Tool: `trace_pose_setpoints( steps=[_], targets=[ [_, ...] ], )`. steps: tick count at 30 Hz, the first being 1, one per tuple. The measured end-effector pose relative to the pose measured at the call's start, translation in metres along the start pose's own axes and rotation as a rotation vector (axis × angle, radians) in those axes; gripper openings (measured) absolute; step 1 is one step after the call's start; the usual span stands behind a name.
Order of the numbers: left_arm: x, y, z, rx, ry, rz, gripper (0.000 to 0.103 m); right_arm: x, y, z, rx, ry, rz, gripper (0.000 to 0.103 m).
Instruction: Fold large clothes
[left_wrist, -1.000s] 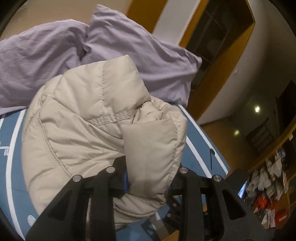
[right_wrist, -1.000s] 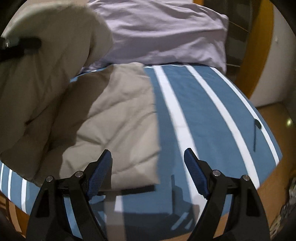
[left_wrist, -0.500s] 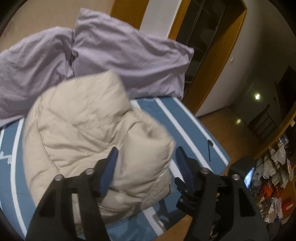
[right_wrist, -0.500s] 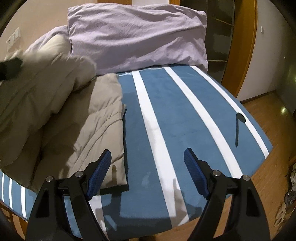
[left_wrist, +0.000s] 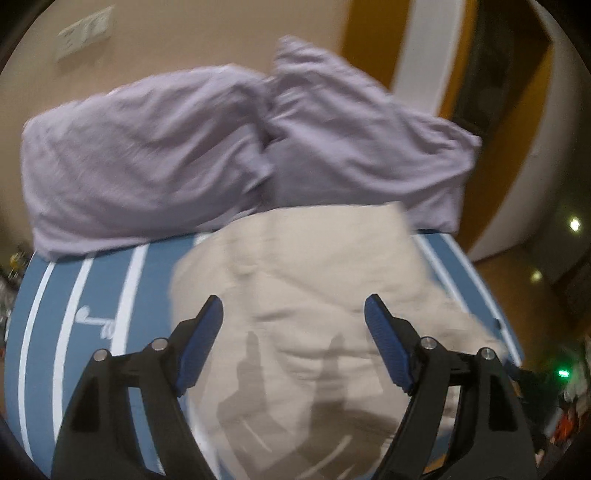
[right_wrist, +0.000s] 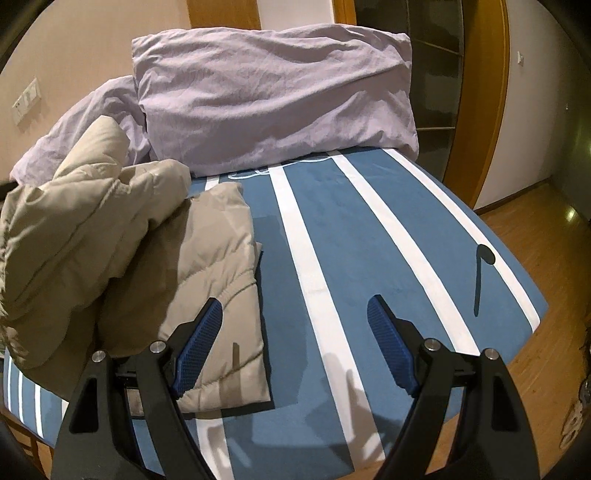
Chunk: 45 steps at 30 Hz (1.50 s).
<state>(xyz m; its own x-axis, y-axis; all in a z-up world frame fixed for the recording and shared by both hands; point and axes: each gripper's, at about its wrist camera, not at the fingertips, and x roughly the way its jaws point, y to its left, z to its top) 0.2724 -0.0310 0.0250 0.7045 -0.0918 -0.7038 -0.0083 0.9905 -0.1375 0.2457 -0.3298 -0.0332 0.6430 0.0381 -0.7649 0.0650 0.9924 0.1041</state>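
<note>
Left wrist view: left gripper (left_wrist: 293, 314) w/ black arms and blue ribbed pads spread wide, nothing between them. It hangs above the beige quilted puffer jacket (left_wrist: 314, 295), not touching; shadows of both fingers fall on the fabric. Frame is motion-blurred, so jacket seams are vague. Jacket lies on the blue bedspread w/ white stripes (left_wrist: 92, 295), its far edge up against the two wrinkled lilac pillows (left_wrist: 155, 158) at the head of the bed. Behind them a beige wall w/ a white switch plate (left_wrist: 86, 35) top left; orange-brown wooden door frame (left_wrist: 360, 51) top right.

Right wrist view: right gripper (right_wrist: 295, 317), same build, also spread wide and holding nothing. Its left pad (right_wrist: 199, 347) sits over the jacket's (right_wrist: 207, 266) near right corner, right pad over bare bedspread (right_wrist: 332, 221). Jacket occupies the left part of the bed: a flat layer w/ an elastic-gathered hem, plus a puffy bunched mass piled on top toward the left. Right half of the bed shows only stripes and a small black music-note print (right_wrist: 484, 273) near the right edge. Pillows (right_wrist: 273, 96) stacked at the far end, jacket's bunched part leaning near the left one. Wooden floor (right_wrist: 546, 236) beyond the right edge of the bed.
</note>
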Motion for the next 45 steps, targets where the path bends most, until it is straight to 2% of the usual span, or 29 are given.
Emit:
trace_pose_setpoints(
  steps=[4, 7, 12, 17, 21, 26, 29, 32, 37, 41, 45],
  targets=[
    [0.016, 0.026, -0.006, -0.051, 0.036, 0.035, 0.079, 0.000, -0.002, 0.004, 0.008, 0.003, 0.000, 0.082],
    [0.028, 0.035, -0.015, -0.075, 0.073, 0.023, 0.079, -0.002, -0.006, 0.010, 0.026, 0.002, -0.001, 0.082],
    [0.046, 0.020, -0.030, -0.087, 0.103, -0.046, 0.075, -0.015, -0.010, 0.027, 0.052, -0.033, 0.027, 0.082],
    [0.053, -0.014, -0.038, -0.040, 0.102, -0.069, 0.075, -0.027, -0.003, 0.043, 0.037, -0.059, 0.072, 0.080],
    [0.060, -0.035, -0.042, -0.004, 0.101, -0.081, 0.075, -0.032, 0.011, 0.053, 0.013, -0.064, 0.121, 0.067],
    [0.066, -0.052, -0.050, 0.035, 0.094, -0.089, 0.075, -0.026, 0.032, 0.059, -0.007, -0.046, 0.180, 0.040],
    [0.069, -0.058, -0.056, 0.059, 0.076, -0.088, 0.075, -0.016, 0.049, 0.061, -0.030, -0.033, 0.216, 0.032],
    [0.071, -0.057, -0.057, 0.059, 0.072, -0.094, 0.075, -0.011, 0.063, 0.064, -0.053, -0.035, 0.237, 0.028],
    [0.072, -0.052, -0.055, 0.058, 0.074, -0.110, 0.075, 0.003, 0.083, 0.078, -0.072, -0.048, 0.272, 0.027],
    [0.070, -0.051, -0.055, 0.061, 0.070, -0.112, 0.075, 0.028, 0.089, 0.084, -0.071, -0.024, 0.247, 0.027],
    [0.062, -0.042, -0.048, 0.042, 0.066, -0.142, 0.075, 0.050, 0.081, 0.076, -0.061, 0.013, 0.232, 0.022]
  ],
)
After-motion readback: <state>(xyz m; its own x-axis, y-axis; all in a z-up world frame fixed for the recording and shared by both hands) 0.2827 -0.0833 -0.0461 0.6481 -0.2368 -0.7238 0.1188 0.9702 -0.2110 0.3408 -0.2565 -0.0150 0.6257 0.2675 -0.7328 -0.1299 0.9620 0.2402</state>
